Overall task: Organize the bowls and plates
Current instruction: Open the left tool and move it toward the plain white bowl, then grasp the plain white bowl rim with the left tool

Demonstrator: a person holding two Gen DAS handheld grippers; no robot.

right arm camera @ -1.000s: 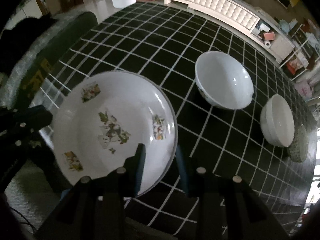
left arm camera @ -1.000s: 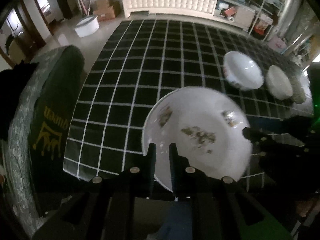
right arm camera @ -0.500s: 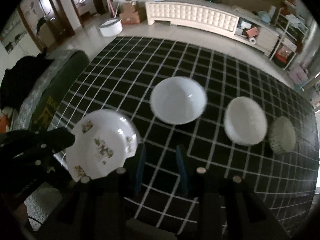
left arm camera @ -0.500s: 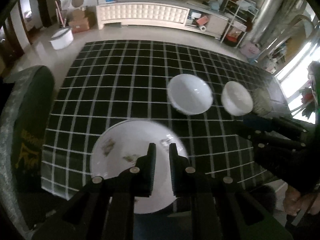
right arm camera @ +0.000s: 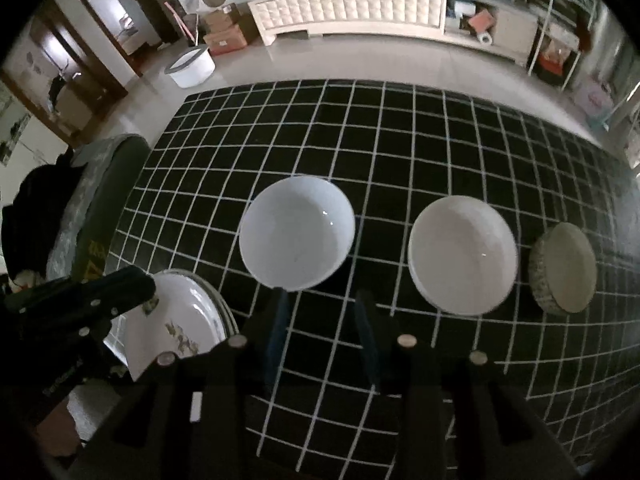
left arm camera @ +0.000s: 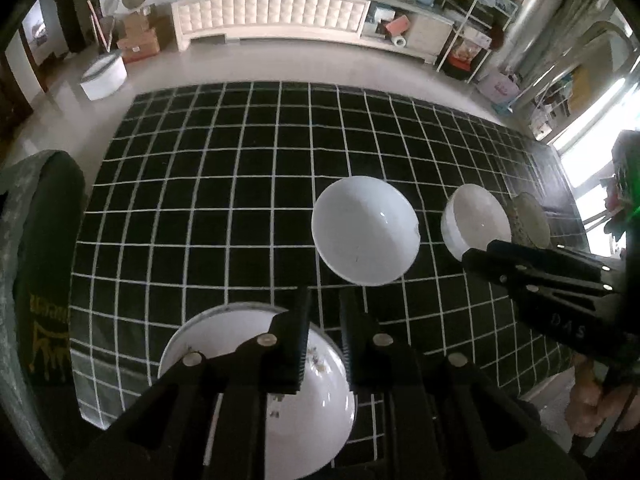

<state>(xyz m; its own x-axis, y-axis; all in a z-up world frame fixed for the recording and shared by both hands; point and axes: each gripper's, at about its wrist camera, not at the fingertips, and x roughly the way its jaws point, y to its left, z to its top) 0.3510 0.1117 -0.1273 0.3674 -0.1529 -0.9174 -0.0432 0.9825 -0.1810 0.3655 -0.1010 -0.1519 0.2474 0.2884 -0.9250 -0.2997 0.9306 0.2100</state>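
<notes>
A white plate with printed motifs (left arm camera: pixel 304 412) lies at the table's near left corner, also in the right wrist view (right arm camera: pixel 180 328). My left gripper (left arm camera: pixel 323 300) hovers above it, jaws a small gap apart, empty. A large white bowl (left arm camera: pixel 366 230) (right arm camera: pixel 298 238), a second white bowl (left arm camera: pixel 476 220) (right arm camera: pixel 462 254) and a small speckled bowl (left arm camera: pixel 528 220) (right arm camera: pixel 564 268) stand in a row to the right. My right gripper (right arm camera: pixel 322 304) is open and empty, just in front of the large bowl.
The table has a black cloth with a white grid (left arm camera: pixel 240 184). A dark green padded chair back (left arm camera: pixel 44 280) stands at the left edge. A white cabinet (left arm camera: pixel 280 16) and a white bucket (left arm camera: pixel 104 76) are on the floor beyond.
Both grippers have pulled back and up from the plate. The plate now lies lower and further left in both views; the bowls have come into fuller view.
</notes>
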